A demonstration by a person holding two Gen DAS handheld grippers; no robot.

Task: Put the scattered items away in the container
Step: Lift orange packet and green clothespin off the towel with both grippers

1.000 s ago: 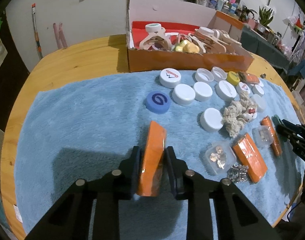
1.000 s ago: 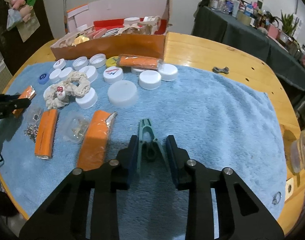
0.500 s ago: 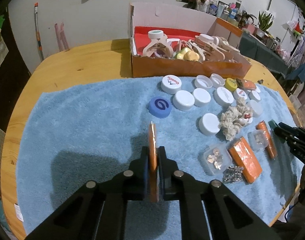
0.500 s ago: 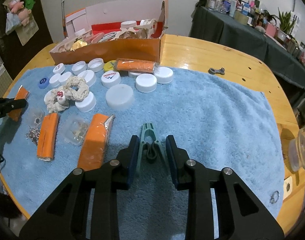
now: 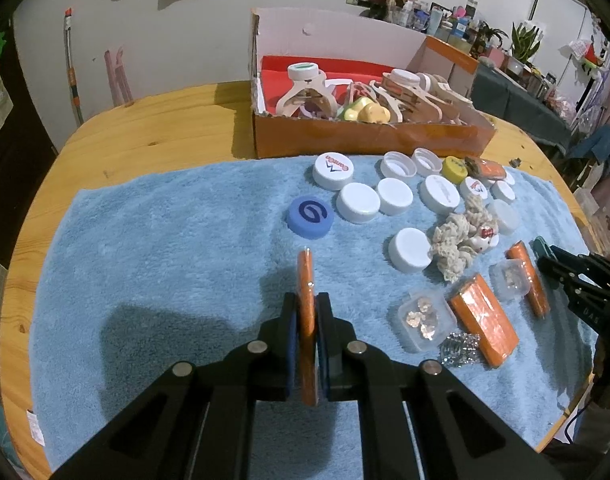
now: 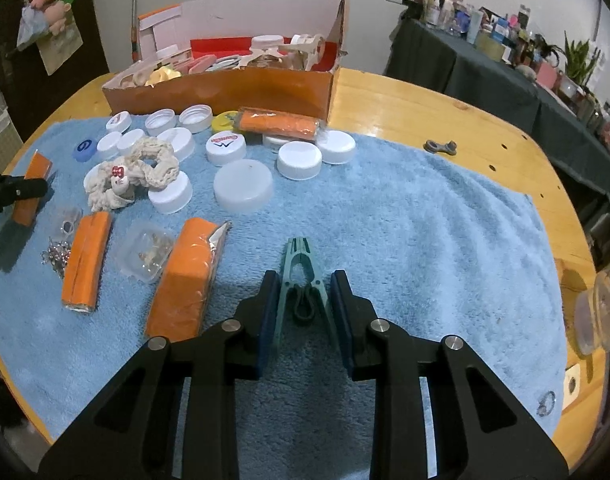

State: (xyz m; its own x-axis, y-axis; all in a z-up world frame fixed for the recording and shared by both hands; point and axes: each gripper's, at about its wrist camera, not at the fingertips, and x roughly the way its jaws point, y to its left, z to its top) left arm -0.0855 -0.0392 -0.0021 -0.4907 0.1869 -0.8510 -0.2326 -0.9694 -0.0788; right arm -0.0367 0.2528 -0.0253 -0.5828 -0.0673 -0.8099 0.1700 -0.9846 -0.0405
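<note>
Two things are in my grip: my left gripper (image 5: pixel 305 336) pinches an orange packet (image 5: pixel 306 300) on edge, and my right gripper (image 6: pixel 303 304) brackets a green clip (image 6: pixel 301 276), contact unclear. At twelve o'clock the box (image 5: pixel 369 140) holds some items; caps (image 6: pixel 299 160), packets and a cord (image 6: pixel 133 176) remain on the towel (image 6: pixel 405 216).
</note>
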